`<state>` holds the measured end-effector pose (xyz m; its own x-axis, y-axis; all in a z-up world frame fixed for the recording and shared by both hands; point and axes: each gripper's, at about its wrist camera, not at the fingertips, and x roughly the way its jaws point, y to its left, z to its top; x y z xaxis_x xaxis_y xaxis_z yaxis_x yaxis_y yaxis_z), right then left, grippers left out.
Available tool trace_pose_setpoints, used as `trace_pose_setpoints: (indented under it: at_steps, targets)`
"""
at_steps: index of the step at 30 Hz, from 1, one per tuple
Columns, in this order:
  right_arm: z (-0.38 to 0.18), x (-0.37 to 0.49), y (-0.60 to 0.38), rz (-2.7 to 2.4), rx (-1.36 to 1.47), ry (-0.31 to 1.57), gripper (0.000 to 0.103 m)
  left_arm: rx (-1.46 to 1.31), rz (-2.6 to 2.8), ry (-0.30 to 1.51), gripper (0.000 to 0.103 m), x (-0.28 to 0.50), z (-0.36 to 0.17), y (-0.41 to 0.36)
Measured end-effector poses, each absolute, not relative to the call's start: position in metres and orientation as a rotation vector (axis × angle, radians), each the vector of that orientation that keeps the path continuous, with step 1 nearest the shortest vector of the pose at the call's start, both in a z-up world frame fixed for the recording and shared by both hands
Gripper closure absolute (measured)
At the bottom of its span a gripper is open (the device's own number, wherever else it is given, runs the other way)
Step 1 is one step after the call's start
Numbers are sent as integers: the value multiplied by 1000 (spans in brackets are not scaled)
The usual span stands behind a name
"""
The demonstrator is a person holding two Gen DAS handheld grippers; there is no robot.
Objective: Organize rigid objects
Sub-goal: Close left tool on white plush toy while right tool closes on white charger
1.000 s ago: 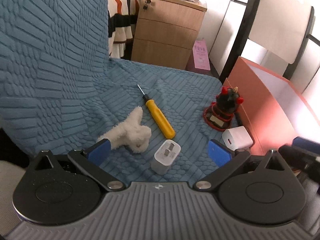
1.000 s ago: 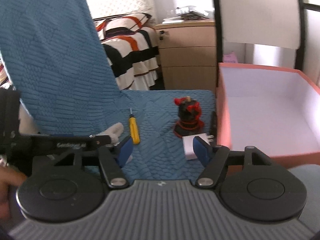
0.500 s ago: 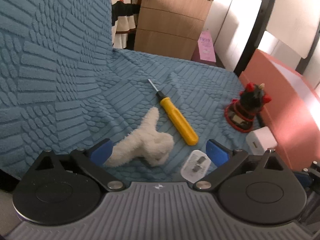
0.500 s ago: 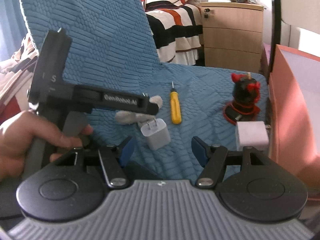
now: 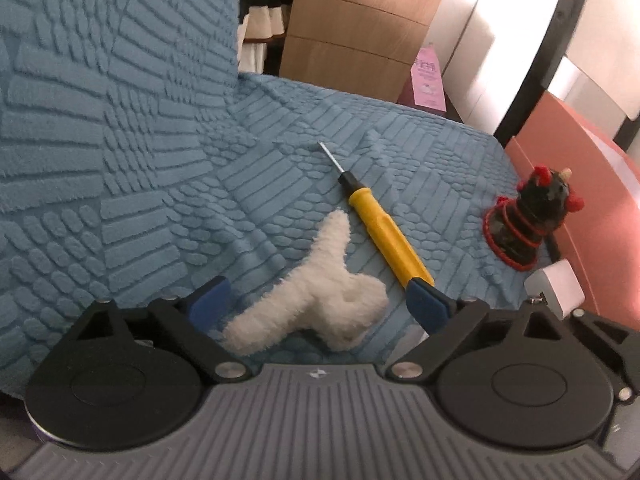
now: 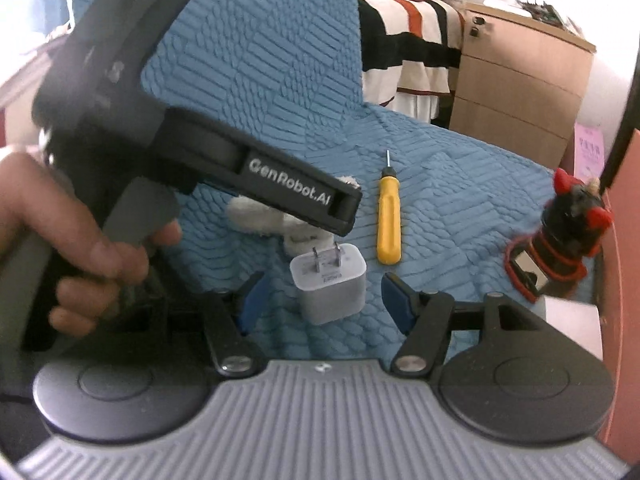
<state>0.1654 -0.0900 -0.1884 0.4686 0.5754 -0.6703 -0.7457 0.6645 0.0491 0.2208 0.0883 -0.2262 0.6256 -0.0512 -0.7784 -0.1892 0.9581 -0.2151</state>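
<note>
Swinging leftward, the right gripper [image 6: 320,300] now brackets the white charger [image 6: 329,288] near the blue cover's [image 5: 140,160] front edge, jaws apart; the left gripper [image 5: 316,300], also apart, straddles the plush toy [image 5: 320,300]. Closing crookedly could tip the charger.

Bright daylight, fisheye warp, motion blur

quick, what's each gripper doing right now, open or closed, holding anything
Left gripper: open, holding nothing, fingers either side of the white plush toy.
Right gripper: open, holding nothing, white charger plug between its fingers.
</note>
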Motion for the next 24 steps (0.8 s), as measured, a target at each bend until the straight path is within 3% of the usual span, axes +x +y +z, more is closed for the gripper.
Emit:
trace_pose_setpoints:
  at_steps: [6,10,24]
  targets:
    - [-196,171,-85,836,-250,713,39,-314,57,908,11,222,-229,92]
    - [-197,171,-83,808,-261,717,56,-326,42,916,12,225,-230,92]
    - [-188,181,-119,558,-144,844,56,-273,-11,932,13,233,-233,90]
